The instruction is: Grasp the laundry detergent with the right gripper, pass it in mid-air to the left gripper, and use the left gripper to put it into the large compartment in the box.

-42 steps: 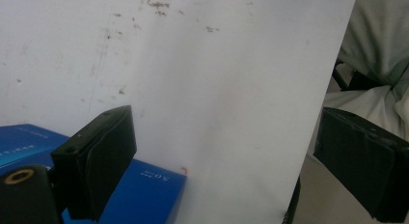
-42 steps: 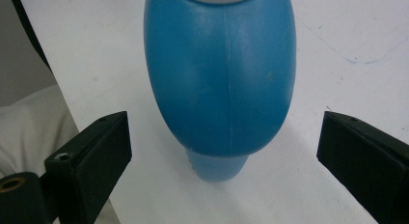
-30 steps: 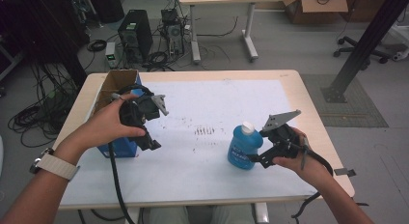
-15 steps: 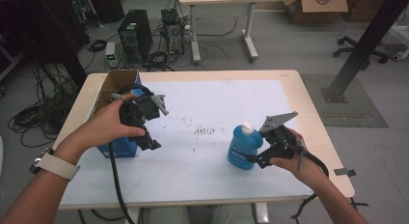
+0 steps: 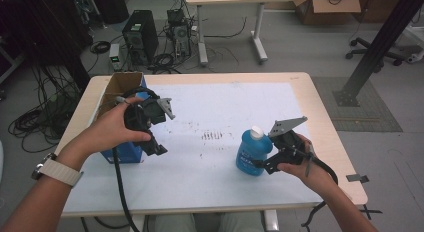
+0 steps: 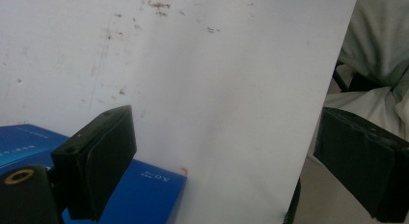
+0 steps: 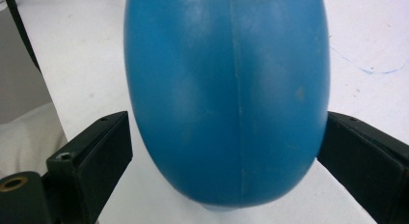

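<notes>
Between the right tongs' point(image 7: 226, 161) spread jaws stands the blue bottle point(image 7: 226, 96).

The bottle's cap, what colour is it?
White, on the blue bottle; the cap shows best in the high view.

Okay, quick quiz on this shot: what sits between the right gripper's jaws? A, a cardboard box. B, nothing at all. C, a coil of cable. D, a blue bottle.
D: in the right gripper view the blue bottle stands between the two black jaws of the right gripper, with a slight gap showing at each side, so the jaws are around it but not yet clamped.
</notes>
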`<control>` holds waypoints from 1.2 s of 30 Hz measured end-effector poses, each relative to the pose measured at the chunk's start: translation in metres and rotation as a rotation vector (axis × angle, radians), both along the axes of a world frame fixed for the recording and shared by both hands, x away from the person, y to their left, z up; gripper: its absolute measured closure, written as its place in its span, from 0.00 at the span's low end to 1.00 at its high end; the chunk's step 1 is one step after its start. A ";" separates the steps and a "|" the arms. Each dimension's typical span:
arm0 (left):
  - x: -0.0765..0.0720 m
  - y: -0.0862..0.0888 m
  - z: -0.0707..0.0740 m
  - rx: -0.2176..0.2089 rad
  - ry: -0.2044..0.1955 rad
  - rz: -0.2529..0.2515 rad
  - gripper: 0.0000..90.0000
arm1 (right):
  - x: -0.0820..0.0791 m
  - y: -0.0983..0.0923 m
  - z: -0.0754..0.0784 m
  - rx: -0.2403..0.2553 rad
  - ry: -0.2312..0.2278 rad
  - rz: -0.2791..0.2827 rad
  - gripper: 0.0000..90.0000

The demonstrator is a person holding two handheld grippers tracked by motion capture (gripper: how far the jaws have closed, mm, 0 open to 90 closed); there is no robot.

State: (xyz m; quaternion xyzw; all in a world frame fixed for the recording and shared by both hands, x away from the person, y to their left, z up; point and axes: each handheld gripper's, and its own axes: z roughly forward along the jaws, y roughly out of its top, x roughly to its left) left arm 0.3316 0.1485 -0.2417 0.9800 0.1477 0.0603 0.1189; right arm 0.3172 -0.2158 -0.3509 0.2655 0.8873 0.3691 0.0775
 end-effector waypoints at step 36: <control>0.000 0.003 -0.002 -0.006 0.002 0.007 0.09 | 0.004 0.009 -0.014 0.025 -0.030 -0.019 0.10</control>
